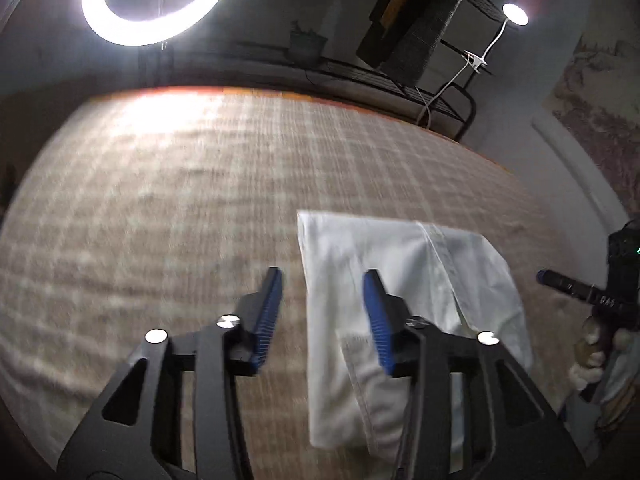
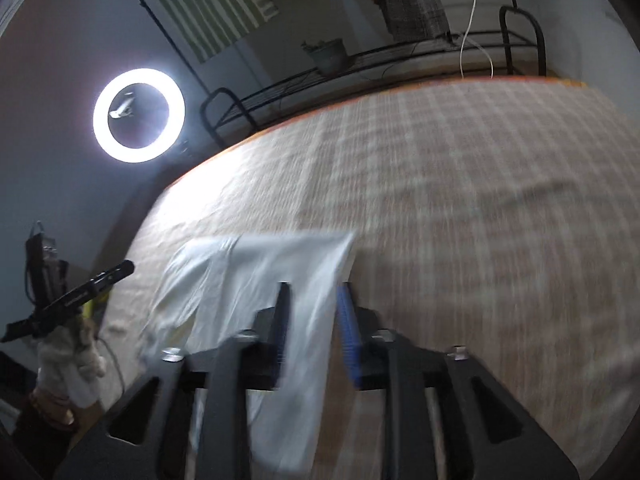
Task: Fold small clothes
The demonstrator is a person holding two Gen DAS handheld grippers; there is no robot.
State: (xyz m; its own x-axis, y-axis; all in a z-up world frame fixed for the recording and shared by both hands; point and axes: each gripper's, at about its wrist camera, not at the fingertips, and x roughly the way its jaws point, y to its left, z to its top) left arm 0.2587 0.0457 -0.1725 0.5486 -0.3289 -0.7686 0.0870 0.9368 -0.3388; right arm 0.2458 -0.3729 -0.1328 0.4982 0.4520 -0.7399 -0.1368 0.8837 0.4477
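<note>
Both wrist views look steeply down, close over checked bedspread (image 1: 200, 200). Left view faces far ring light (image 1: 156, 0), white garment (image 1: 400, 280) on its right. Right view shares the bedspread, the garment on its left.

In the left wrist view, a folded garment (image 1: 404, 280) lies on the checked bedcover (image 1: 180, 208), in the lower right of the frame. The left gripper (image 1: 324, 312) hangs over the garment's left edge, one finger on each side of it. The right gripper (image 1: 576, 288) sits at the far right edge, beside the garment. A ring light (image 1: 156, 0) stands upper left, behind the bed; a metal rack (image 1: 420, 80) runs behind its far edge, with a clip lamp (image 1: 514, 14) at the upper right.

In the right wrist view, the garment (image 2: 256, 272) lies lower left of centre, passing between the right gripper (image 2: 314, 304) fingers.
</note>
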